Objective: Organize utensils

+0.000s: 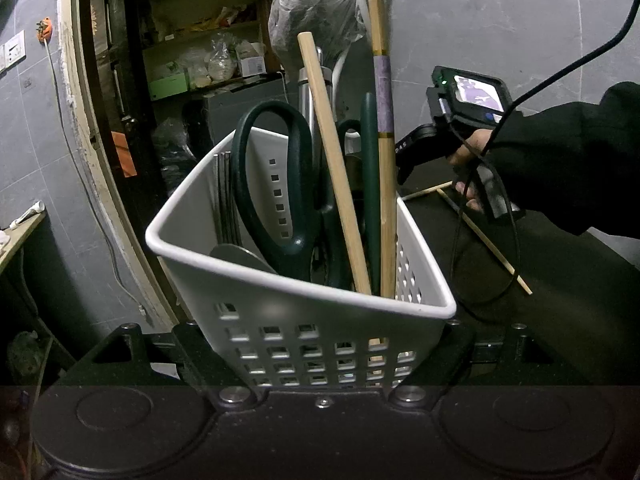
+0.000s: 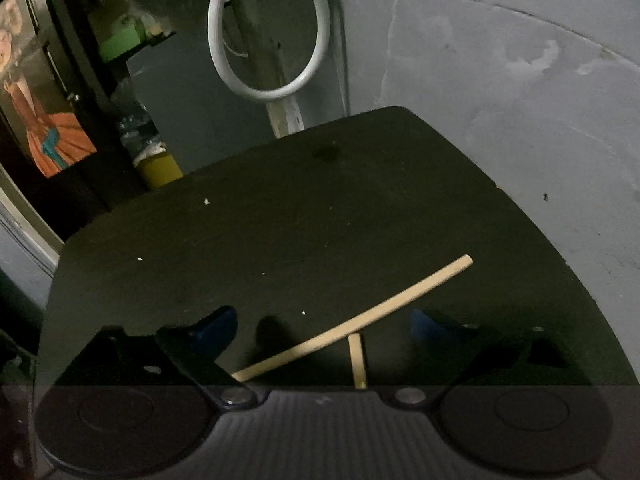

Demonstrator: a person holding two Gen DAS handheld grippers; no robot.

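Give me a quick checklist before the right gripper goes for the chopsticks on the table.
1. Right gripper jaws open, nothing between the pads: ok.
2. Chopsticks lie crossed: long chopstick over the short-looking one; single clean pick: not ok.
3. Long chopstick sits between the jaws: ok.
4. Left gripper gripping the white utensil basket: ok.
5. Room in the basket beside scissors and standing chopsticks: ok.
6. Black table around the chopsticks free of obstacles: ok.
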